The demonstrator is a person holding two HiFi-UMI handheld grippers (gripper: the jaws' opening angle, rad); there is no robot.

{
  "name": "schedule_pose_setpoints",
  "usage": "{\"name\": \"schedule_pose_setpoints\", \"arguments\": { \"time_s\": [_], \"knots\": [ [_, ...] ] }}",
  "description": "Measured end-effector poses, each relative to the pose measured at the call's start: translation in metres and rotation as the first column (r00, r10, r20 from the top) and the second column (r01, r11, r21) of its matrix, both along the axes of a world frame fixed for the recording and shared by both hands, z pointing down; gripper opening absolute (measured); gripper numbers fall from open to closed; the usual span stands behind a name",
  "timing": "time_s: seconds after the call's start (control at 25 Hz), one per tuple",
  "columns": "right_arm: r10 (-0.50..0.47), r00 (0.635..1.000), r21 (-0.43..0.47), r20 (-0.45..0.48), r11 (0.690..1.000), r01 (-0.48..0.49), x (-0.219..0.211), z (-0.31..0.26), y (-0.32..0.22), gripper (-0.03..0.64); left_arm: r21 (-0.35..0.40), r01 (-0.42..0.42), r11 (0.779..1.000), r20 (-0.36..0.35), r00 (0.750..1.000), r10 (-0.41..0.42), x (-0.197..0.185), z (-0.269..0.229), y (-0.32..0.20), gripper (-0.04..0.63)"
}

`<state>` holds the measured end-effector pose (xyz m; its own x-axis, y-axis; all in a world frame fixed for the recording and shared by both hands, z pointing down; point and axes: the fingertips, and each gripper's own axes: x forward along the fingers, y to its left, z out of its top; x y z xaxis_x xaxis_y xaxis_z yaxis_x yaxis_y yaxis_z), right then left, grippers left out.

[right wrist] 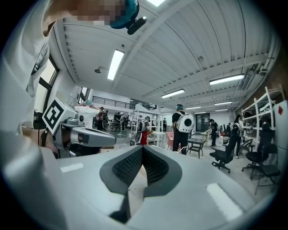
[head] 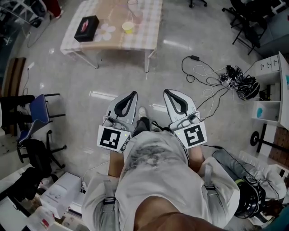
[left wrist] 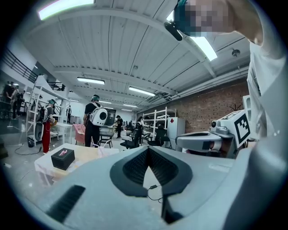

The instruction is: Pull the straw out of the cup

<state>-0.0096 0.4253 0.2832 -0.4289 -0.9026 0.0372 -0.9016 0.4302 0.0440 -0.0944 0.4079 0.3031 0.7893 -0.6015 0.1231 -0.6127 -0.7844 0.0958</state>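
I am holding my left gripper (head: pixel 133 94) and right gripper (head: pixel 166 92) clenched and empty. The cup (head: pixel 135 13) is standing on the table (head: pixel 151 34), well ahead. Arriving clenched, I am risking toppling it.

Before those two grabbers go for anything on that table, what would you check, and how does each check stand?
1. Left gripper free: ok. Its jaws are together with nothing between them.
2. Right gripper free: ok. Its jaws are together and it is empty.
3. Table within reach: not ok. It stands well ahead, with bare floor before it.
4. Cup to work on found: cannot tell. A yellow cup stands on the table near a black tissue box, too small to show what is in it.
5. Way to the table free: probably ok. The cables lie off to the right of the straight path.
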Motion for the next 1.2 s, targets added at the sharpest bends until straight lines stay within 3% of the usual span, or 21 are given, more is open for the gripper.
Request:
{"name": "schedule_pose_setpoints", "arguments": {
  "time_s": [0.32,0.8,0.92,1.2],
  "knots": [
    [0.032,0.999,-0.044,-0.038,0.998,-0.034,-0.014,0.006,-0.045,0.011,0.013,-0.044,0.999,0.01,0.999,0.044,-0.011,-0.003,-0.052,0.006],
    [0.066,0.997,-0.029,-0.027,0.997,-0.066,-0.011,0.0,-0.099,0.011,0.01,-0.064,0.998,0.009,0.998,0.063,-0.01,-0.005,-0.106,0.006],
    [0.065,0.997,-0.095,-0.05,0.993,-0.07,-0.001,0.014,-0.108,0.011,0.0,-0.068,0.998,0.016,0.998,0.068,-0.001,-0.002,-0.119,0.006],
    [0.029,1.0,-0.032,-0.001,0.999,-0.029,0.019,0.008,-0.158,0.011,0.004,-0.043,0.999,0.029,0.999,0.043,0.024,-0.002,-0.159,0.007]
  ]
}}
